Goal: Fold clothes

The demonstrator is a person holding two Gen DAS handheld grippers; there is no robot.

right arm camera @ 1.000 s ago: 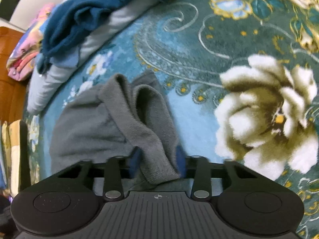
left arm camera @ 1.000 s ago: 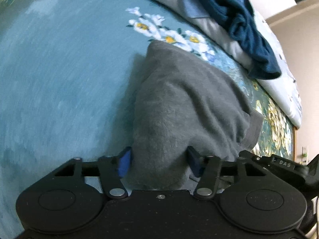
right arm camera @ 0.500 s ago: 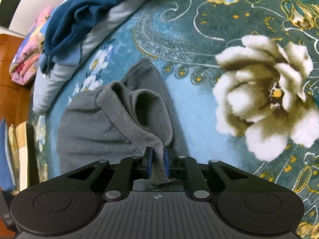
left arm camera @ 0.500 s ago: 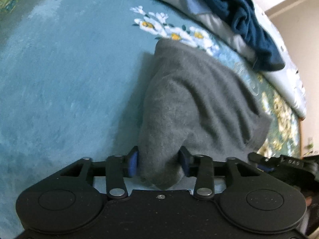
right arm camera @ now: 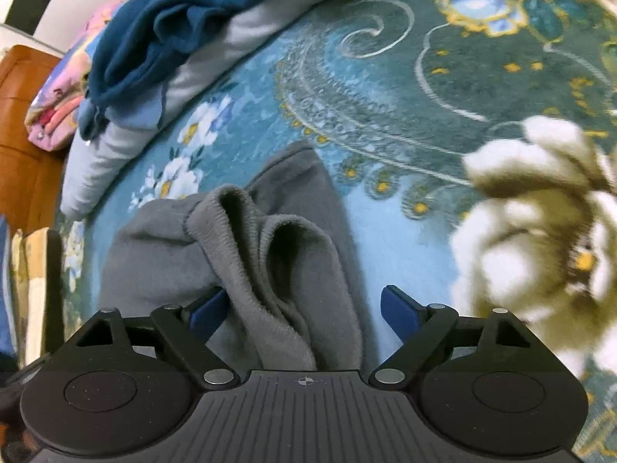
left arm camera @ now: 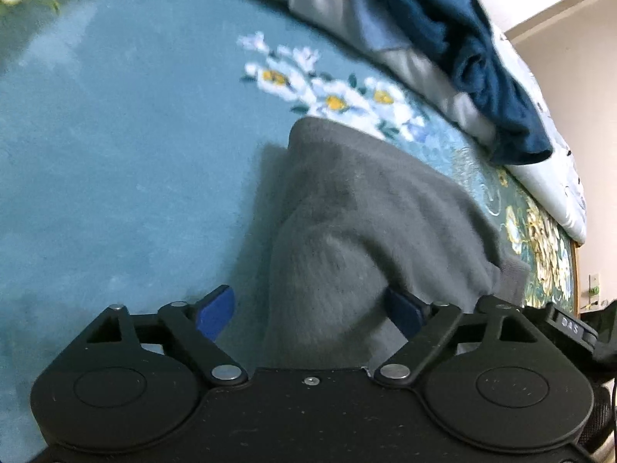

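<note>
Left gripper (left arm camera: 310, 310): my jaws are opening, the blue pads standing wide apart; a hump of the grey garment (left arm camera: 370, 223) sits between them, the left pad clear of the cloth, the right pad half hidden behind the fabric's edge so I cannot tell whether it touches

Right gripper (right arm camera: 304, 310): my jaws here are opening too, pads spread wide; the ribbed, bunched end of the grey garment (right arm camera: 270, 254) lies between them, close against the left pad, while the right pad stands free with blue blanket showing in the gap

Grey garment: it lies on the floral blanket (left arm camera: 115, 146), folded over into a thick, soft-looking pile; from the right wrist view I see a ribbed hem curling over the top and two rounded folds running toward the camera, with a flatter layer spreading out to the left

Floral blanket: teal and plain on the left gripper's side, with a spray of small white flowers just beyond the garment's far edge; on the right gripper's side (right arm camera: 385, 115) it carries scrollwork and one large cream flower, blurred, to the right of the jaws

Navy garment (left arm camera: 474, 61): crumpled on a pale grey and white bedding pile (left arm camera: 443, 77) along the far edge, well apart from the grey one; also in the right wrist view (right arm camera: 162, 31)

Pink patterned cloth (right arm camera: 58, 108): folded at the far left, beside a brown wooden surface (right arm camera: 23, 123)
</note>
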